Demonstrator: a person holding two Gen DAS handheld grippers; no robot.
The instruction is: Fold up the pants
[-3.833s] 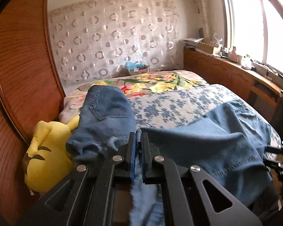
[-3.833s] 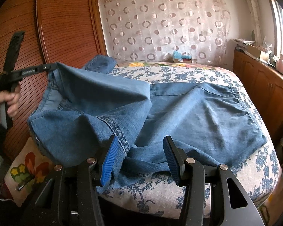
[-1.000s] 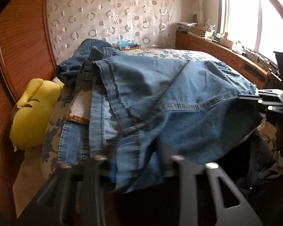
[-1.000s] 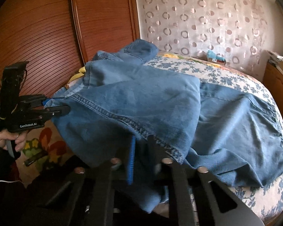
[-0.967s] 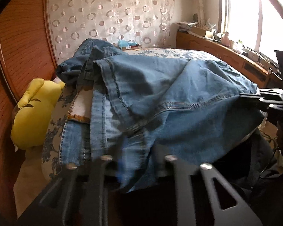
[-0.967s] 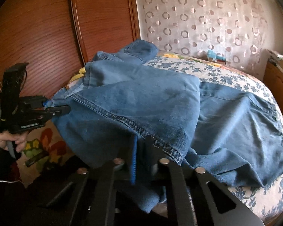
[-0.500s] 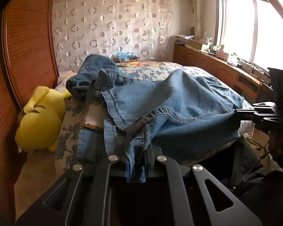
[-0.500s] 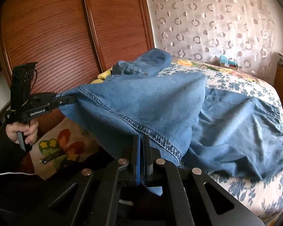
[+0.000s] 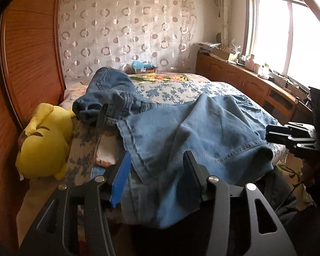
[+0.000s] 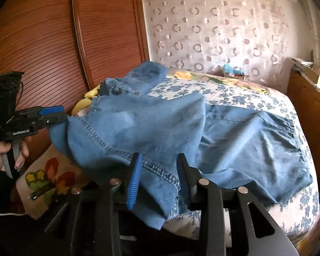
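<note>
Jaws of both our left gripper [image 9: 155, 168] and right gripper [image 10: 159, 168] were opening, pads off the pants [image 10: 151, 125] whose folded hem lay between them at the near edge of the bed [image 10: 230, 93], legs running away from us; "GenRobot.AI" showed on the left gripper.

A yellow plush toy [image 9: 43, 143] is lying at the left of the frame against the wooden wardrobe doors [image 9: 25, 64]. A circle-patterned curtain [image 9: 125, 32] is hanging across the upper centre. A blue-flowered bedspread [image 9: 172, 89] is covering the bed, and a window [image 9: 288, 40] is glowing at the upper right above a cluttered wooden counter [image 9: 245, 74].
</note>
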